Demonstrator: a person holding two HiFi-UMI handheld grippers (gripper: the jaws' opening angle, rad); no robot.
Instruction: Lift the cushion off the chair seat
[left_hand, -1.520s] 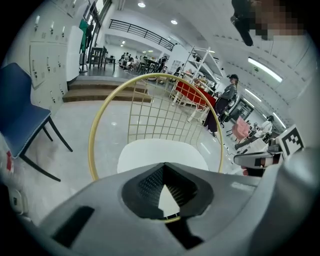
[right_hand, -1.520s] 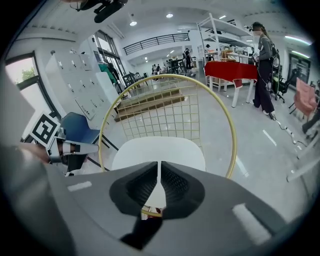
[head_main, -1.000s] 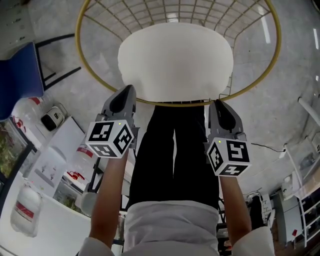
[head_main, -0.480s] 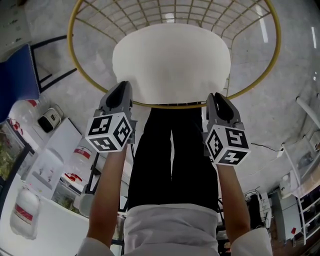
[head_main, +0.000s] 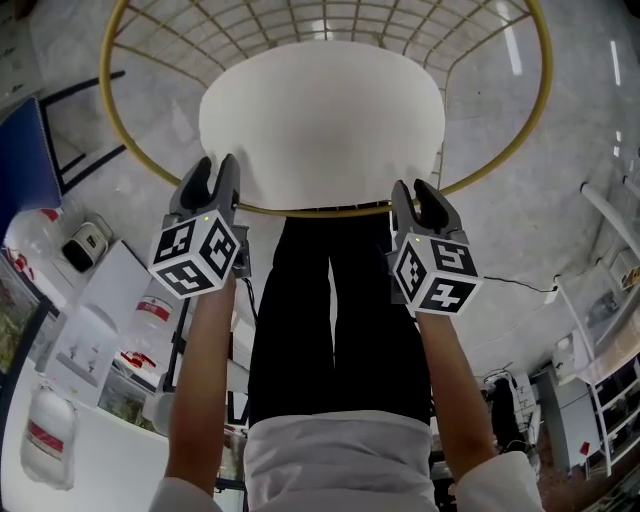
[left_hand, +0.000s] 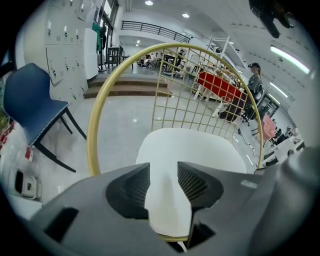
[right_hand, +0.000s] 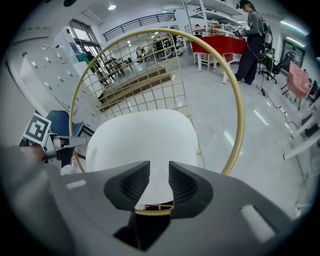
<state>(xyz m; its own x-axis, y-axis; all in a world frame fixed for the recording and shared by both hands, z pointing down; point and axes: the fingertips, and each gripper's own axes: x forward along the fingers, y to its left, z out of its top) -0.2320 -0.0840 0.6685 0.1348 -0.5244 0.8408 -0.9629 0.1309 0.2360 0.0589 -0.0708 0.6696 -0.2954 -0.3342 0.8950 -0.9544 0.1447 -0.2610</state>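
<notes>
A round white cushion (head_main: 320, 115) lies on the seat of a gold wire chair (head_main: 540, 110), straight ahead of me in the head view. My left gripper (head_main: 213, 178) is at the cushion's near left edge and my right gripper (head_main: 418, 198) at its near right edge. Both point steeply down. Their jaws have just been opening and stand apart. In the left gripper view the cushion (left_hand: 192, 150) shows through the gap of the left gripper (left_hand: 164, 167). The right gripper (right_hand: 159, 167) frames the cushion (right_hand: 142, 142) the same way. I cannot tell whether the pads touch the cushion.
The chair's gold ring (left_hand: 97, 125) and its wire grid back surround the cushion. A blue chair (left_hand: 30, 105) stands to the left. Water bottles (head_main: 150, 320) and a white table (head_main: 90, 330) are at the lower left. A person (right_hand: 252, 40) stands far off by a red table (right_hand: 222, 47).
Both grippers have come down onto the cushion's near edge, and their jaws went from shut to apart. The chair and cushion have slid slightly left in the head view.
</notes>
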